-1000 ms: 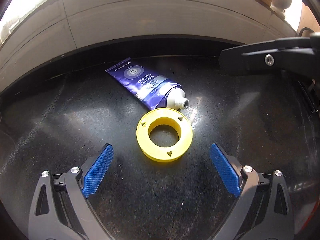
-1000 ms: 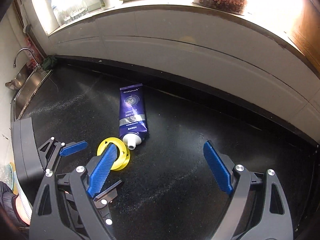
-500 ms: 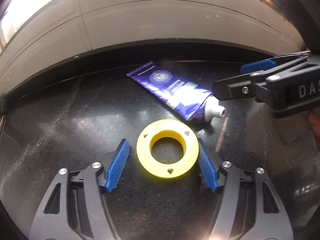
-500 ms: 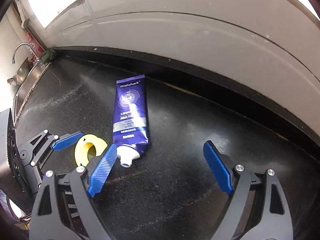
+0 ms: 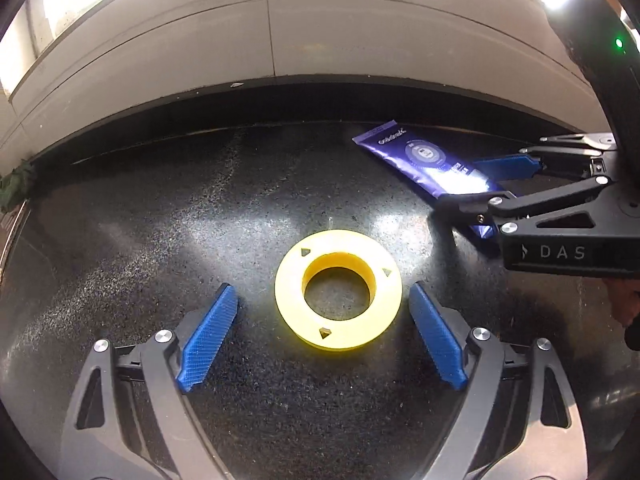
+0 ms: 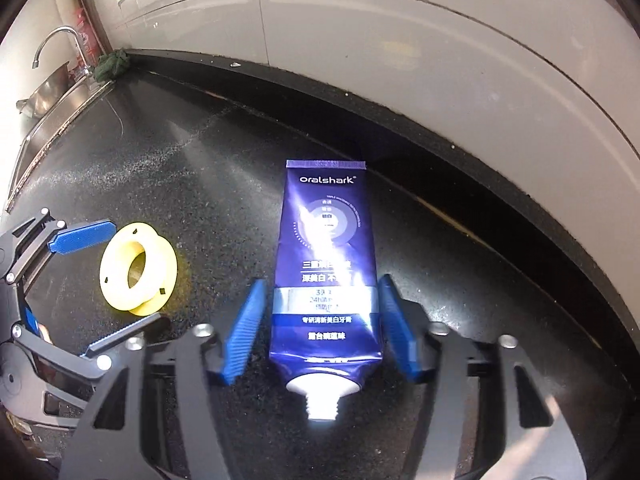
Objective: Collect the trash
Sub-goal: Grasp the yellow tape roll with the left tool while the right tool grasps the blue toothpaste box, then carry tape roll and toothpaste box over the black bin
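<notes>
Purple toothpaste tube (image 6: pixel 326 276) lengthwise between closing right gripper (image 6: pixel 320 330), nozzle toward camera, pads not gripping.

The toothpaste tube (image 6: pixel 325 276), which lay between the right gripper's (image 6: pixel 320 328) blue pads, carried the brand "Oralshark" in white near its crimped far end. Below that sat a round emblem with small characters too fine to read, then lines of white Chinese text partly washed out by glare, and a silver band where "24h" could just be made out. In the left wrist view, the black body of the right gripper bore the white letters "DAS" beside a small mark, off to the right of the left gripper's (image 5: pixel 324 332) pads.
</notes>
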The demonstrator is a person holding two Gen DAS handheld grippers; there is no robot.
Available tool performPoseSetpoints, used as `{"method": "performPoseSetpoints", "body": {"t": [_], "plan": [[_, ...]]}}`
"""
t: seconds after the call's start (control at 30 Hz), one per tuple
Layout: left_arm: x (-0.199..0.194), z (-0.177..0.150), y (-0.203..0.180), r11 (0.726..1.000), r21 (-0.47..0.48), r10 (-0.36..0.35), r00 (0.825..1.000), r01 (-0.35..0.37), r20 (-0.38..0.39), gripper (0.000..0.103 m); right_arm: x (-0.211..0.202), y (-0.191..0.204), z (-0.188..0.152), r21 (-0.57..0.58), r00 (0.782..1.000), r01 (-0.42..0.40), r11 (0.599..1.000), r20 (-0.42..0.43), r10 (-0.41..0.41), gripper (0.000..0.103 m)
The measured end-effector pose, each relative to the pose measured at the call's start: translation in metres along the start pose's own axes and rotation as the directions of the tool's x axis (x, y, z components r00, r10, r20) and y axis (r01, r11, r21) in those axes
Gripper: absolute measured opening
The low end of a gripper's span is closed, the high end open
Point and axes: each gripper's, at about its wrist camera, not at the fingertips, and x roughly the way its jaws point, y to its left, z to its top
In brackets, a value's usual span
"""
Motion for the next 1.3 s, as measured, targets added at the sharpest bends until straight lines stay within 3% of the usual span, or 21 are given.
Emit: {"method": "performPoseSetpoints", "body": {"t": [0.07,0.13,0.17,0.37,0.63,1.0,1.3], "plan": [[-0.006,-0.005,-0.004,1.000,0.015,0.002,1.000,-0.002,0.005,0.083,0.000,-0.001,0.000,0.005,1.000,-0.004,1.000,-0.003,0.004,0.051],[-0.006,-0.002,-0.006,0.999,0.038,-0.007,1.000,0.007,0.019,0.068,-0.001,-0.003,-0.001,0.017,1.000,-0.017,1.000,-0.010,0.017,0.051],[-0.007,-0.001,-0.008,0.999,0.049,-0.013,1.000,0.011,0.022,0.054,-0.002,-0.004,-0.002,0.029,1.000,-0.026,0.999,-0.013,0.026,0.051],[-0.013,0.005,-0.005,1.000,0.003,-0.023,1.000,0.023,0.005,0.054,-0.027,-0.006,-0.008,0.049,1.000,-0.008,0.999,0.007,0.008,0.051],[-0.080,-0.003,-0.002,1.000,-0.028,0.004,0.998,-0.002,0.062,0.054,-0.098,0.011,-0.032,0.079,0.997,0.001,0.997,0.082,-0.008,0.051],[-0.156,-0.084,-0.030,1.000,-0.011,0.001,0.999,0.000,0.046,0.054,-0.148,0.063,-0.110,0.108,0.997,-0.012,0.994,0.082,0.003,0.051],[-0.190,-0.111,-0.018,0.998,-0.053,0.045,0.996,-0.041,0.081,0.054,-0.176,0.091,-0.115,0.060,0.992,-0.017,0.998,0.123,0.010,0.051]]}}
